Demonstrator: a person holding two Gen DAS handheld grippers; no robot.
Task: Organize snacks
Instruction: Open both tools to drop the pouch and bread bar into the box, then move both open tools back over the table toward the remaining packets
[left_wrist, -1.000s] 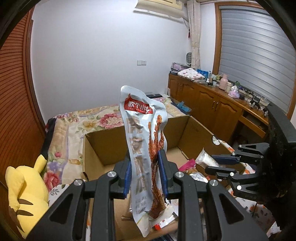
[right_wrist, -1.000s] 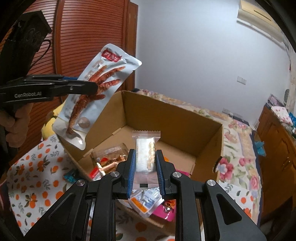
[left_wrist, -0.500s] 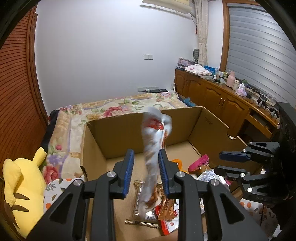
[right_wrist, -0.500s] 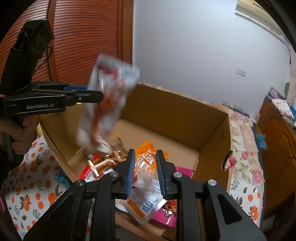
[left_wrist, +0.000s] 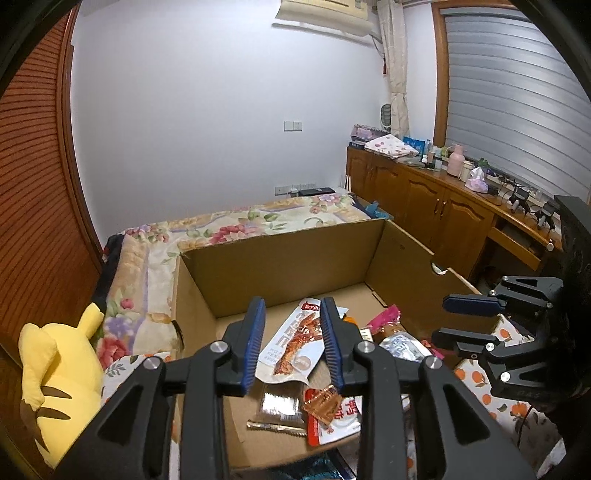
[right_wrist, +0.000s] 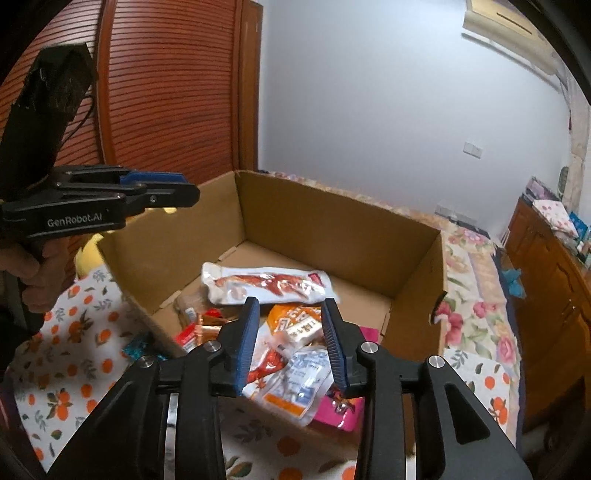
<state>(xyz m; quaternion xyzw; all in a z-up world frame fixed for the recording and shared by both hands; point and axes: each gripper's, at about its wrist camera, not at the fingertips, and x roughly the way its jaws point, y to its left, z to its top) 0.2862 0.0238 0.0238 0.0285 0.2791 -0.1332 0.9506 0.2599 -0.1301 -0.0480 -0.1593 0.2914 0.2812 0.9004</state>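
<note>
Both grippers hang over the open cardboard box (left_wrist: 280, 258), pointing down into it, and neither is holding anything. The left gripper (left_wrist: 291, 343) has its blue pads a narrow way apart, having just been opening, with nothing pinched between them; the long white pouch printed with red chicken feet (left_wrist: 295, 343) shows through the gap but lies flat on the box floor below. From the right gripper's camera that same pouch (right_wrist: 269, 284) sits toward twelve o'clock of the snack heap, lengthwise across the box. The right gripper (right_wrist: 290, 343) has also just been opening, its jaws a narrow gap apart and free of any packet; under it, at about six o'clock in the box, lies the pile: an orange packet (right_wrist: 295, 317), a small white bar wrapper (right_wrist: 299, 332) on top of it, a clear-and-blue sachet (right_wrist: 299, 380) and a pink packet (right_wrist: 340, 410) against the near wall. At nine o'clock a hand (right_wrist: 26, 269) grips the handle of the left tool. The box stands on a cloth printed with oranges (right_wrist: 74, 354), a yellow plush toy (left_wrist: 55, 369) leans at eight o'clock of the left camera's view, and a floral bedspread (left_wrist: 229, 229) runs behind the box.
</note>
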